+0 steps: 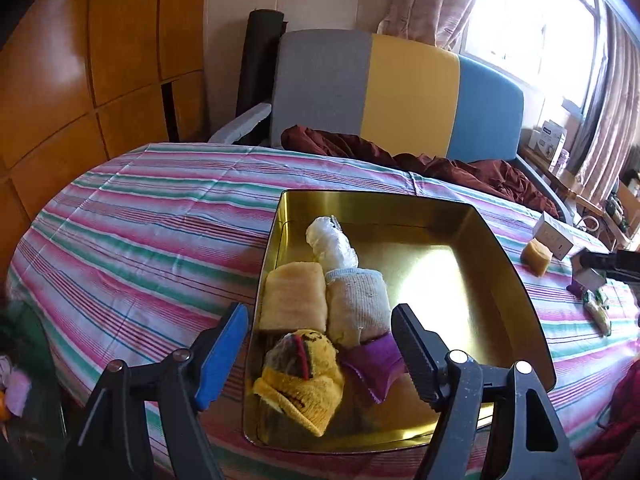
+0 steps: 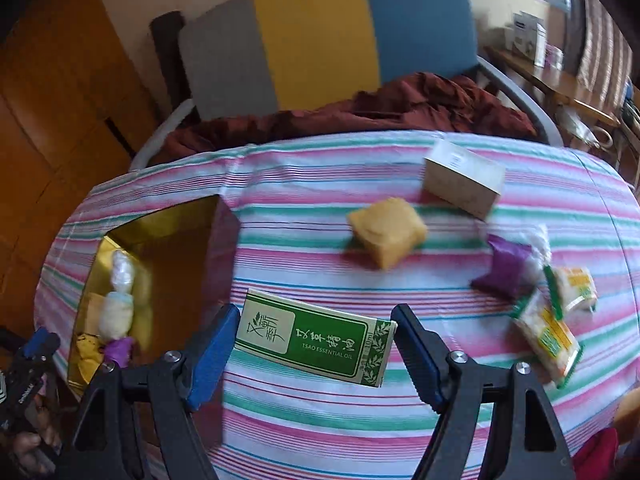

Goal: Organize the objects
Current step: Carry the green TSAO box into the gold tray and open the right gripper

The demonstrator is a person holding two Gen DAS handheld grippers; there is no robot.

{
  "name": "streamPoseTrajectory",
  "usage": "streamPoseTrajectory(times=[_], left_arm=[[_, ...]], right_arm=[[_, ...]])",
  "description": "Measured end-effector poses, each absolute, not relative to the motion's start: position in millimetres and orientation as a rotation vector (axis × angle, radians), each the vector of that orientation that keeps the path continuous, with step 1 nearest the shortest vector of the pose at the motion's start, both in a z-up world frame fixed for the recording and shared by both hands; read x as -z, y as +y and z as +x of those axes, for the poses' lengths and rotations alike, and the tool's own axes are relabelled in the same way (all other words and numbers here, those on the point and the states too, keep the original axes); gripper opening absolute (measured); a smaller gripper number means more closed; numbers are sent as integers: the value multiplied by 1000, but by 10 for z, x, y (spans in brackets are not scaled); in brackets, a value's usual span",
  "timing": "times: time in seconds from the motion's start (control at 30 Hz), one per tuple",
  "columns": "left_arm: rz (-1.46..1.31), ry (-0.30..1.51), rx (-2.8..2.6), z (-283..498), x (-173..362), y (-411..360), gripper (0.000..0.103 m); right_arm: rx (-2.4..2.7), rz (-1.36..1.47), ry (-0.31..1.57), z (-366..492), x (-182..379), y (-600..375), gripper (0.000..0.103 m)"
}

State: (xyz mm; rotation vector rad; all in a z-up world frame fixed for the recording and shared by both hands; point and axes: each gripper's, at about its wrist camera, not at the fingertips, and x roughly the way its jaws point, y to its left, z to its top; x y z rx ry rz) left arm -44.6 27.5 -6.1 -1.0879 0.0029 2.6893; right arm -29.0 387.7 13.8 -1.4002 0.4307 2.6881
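My left fingers [image 1: 320, 316] stand open with nothing between the pads, hanging over the near end of the gold tray [image 1: 500, 264]. Right below and between them lie the yellow knit roll [image 1: 304, 384] and, toward my right finger, a purple packet [image 1: 380, 360]. Just beyond those sit a beige roll [image 1: 294, 296] and a grey sock roll [image 1: 360, 304] side by side and touching, and past the sock a plastic-wrapped bundle [image 1: 330, 240]. The far and right parts of the tray are bare metal

My right fingers [image 2: 316, 314] are closed on the green box [image 2: 316, 340]: it spans the gap end to end, one end against each pad, tilted slightly, and held clear above the striped cloth [image 2: 320, 420]. Beyond these fingers a tan block [image 2: 386, 232] lies on the cloth, and further off a white box [image 2: 464, 184]. Off to the right of my right finger are a purple pouch [image 2: 504, 268] and two snack packs [image 2: 548, 332], close together. The tray is well to the left of my left finger in this view, its contents showing over the wall
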Motion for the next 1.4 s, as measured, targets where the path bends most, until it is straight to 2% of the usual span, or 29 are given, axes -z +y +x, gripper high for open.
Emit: streamPoseTrajectory(times=[0.17, 0.4, 0.63, 0.77, 0.9, 1.4], left_arm=[[-1093, -41, -2712, -397, 73, 113, 75], [-1115, -96, -2732, -347, 116, -98, 75], [-1152, -134, -2734, -348, 196, -240, 77], [-1170, -147, -2733, -371, 239, -277, 77], [-1168, -147, -2734, -373, 238, -280, 78], [-1087, -61, -2725, -280, 37, -34, 83]], right_arm=[[-2826, -1494, 380, -702, -169, 3117, 79], [-2857, -1638, 296, -1252, 172, 2281, 79], [-2725, -1788, 199, -1731, 639, 1878, 80], [-2735, -1847, 249, -1807, 753, 1749, 81], [-2794, -1849, 308, -1761, 703, 1715, 86], [-2907, -1614, 317, -1150, 195, 2119, 86]])
